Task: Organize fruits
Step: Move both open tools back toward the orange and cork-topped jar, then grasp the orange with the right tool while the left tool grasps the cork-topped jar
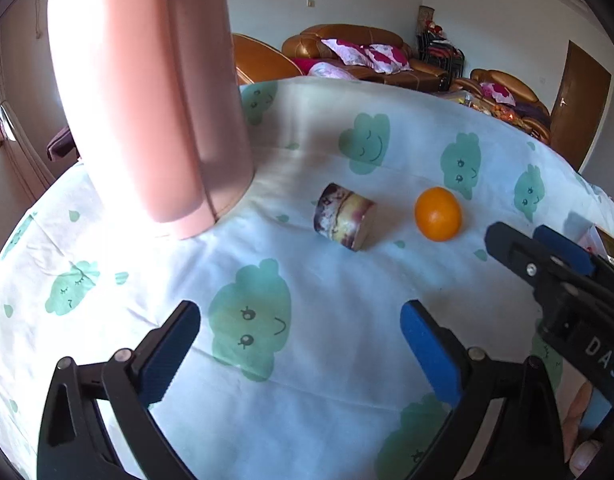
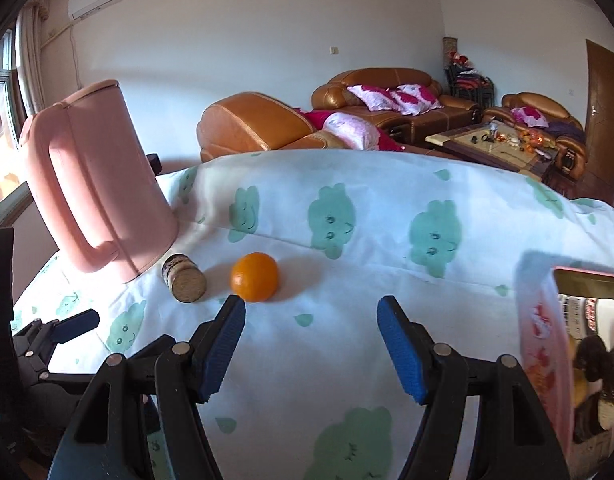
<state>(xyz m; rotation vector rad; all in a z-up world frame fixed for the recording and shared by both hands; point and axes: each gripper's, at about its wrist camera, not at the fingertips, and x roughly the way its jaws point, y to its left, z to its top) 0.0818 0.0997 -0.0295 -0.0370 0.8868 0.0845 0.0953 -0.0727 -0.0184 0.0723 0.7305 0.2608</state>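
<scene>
An orange [image 1: 438, 213] lies on the cloud-print tablecloth [image 1: 327, 280]; it also shows in the right wrist view [image 2: 254, 276]. A short sugarcane-like cut piece [image 1: 344, 216] lies on its side just left of it, also in the right wrist view [image 2: 184, 277]. My left gripper [image 1: 301, 344] is open and empty, hovering over the cloth in front of both. My right gripper [image 2: 312, 334] is open and empty, just in front and right of the orange; its tips show in the left wrist view [image 1: 537, 240].
A tall pink kettle [image 2: 95, 184] stands at the left, close to the cut piece; it also shows in the left wrist view [image 1: 147, 92]. A printed cardboard box [image 2: 567, 352] stands at the right. Sofas and a coffee table lie beyond the table's far edge.
</scene>
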